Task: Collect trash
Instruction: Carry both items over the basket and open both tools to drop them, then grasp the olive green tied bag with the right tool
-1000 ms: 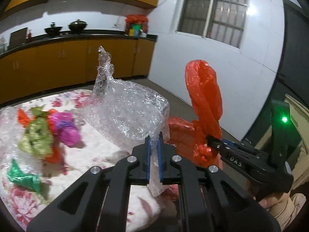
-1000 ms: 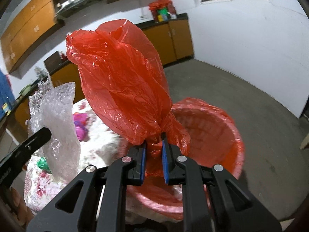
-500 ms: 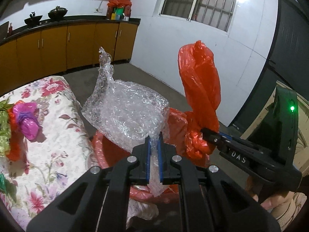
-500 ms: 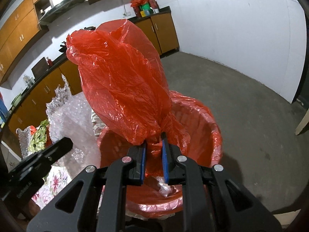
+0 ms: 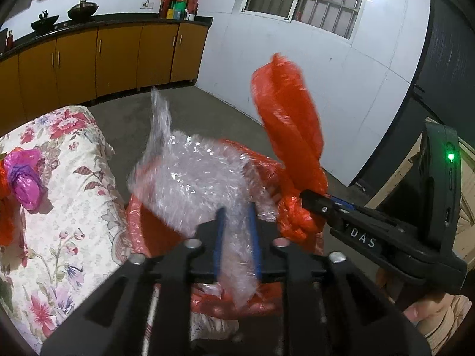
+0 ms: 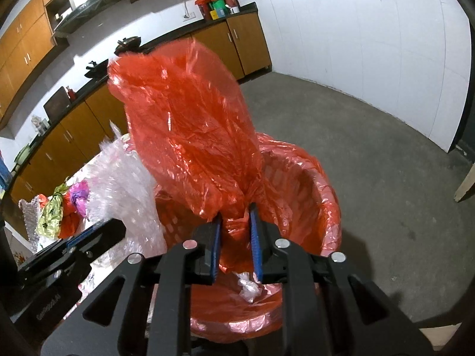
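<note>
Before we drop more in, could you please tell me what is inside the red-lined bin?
Inside the red-lined bin, one crumpled clear plastic scrap shows. The right gripper and its red plastic bag hide the rest.

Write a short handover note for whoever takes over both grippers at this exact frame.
Left gripper: jaws parted, the bubble wrap between them above the red-lined bin; grip uncertain, frame blurred.
Right gripper: jaws parted, the red plastic bag bunched between them over the bin.
Done: both pieces carried to the bin.
Left: drop both in, then fetch the wrappers on the floral tablecloth.
</note>
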Motion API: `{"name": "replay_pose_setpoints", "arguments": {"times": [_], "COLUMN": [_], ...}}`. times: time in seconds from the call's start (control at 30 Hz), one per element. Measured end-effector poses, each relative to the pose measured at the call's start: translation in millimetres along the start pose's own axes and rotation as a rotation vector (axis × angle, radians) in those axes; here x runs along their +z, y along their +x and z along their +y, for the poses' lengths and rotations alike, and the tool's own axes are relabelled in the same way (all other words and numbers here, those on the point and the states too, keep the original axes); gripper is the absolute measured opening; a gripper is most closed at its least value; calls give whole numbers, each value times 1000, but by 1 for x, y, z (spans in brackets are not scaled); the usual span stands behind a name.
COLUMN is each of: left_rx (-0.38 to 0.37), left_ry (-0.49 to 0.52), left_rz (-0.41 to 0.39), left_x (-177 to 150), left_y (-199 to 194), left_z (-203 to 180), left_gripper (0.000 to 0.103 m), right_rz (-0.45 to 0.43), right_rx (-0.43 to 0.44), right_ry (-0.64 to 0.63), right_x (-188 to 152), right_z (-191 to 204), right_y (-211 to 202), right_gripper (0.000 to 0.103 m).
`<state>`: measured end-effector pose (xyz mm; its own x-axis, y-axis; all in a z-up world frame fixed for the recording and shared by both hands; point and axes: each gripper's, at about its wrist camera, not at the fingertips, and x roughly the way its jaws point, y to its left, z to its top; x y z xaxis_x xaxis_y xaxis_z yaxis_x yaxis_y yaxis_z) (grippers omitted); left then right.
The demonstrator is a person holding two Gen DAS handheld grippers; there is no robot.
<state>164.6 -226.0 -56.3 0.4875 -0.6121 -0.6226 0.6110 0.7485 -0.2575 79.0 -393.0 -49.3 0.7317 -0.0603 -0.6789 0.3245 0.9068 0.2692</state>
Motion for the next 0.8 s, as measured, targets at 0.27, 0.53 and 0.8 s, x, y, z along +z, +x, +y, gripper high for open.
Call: {"name": "replay_pose_setpoints", "arguments": {"times": [0.27, 0.53, 0.8], "left_rx": [31, 172, 351], "left_ry": [-36, -69, -83], "left_rz": [-5, -79, -130], "left_x": [-5, -14, -37], "left_y": [-6, -43, -90], "left_z": [17, 48, 79], "left_gripper": [41, 58, 64], "right_rz": [-15, -70, -120], "right_rx": [-27, -62, -23], "right_ry": [5, -47, -165], "right_x": [-4, -2, -6], "right_z": [-6, 3, 47], "right_y": [-4, -19, -30], "right_gripper": [41, 41, 54]}}
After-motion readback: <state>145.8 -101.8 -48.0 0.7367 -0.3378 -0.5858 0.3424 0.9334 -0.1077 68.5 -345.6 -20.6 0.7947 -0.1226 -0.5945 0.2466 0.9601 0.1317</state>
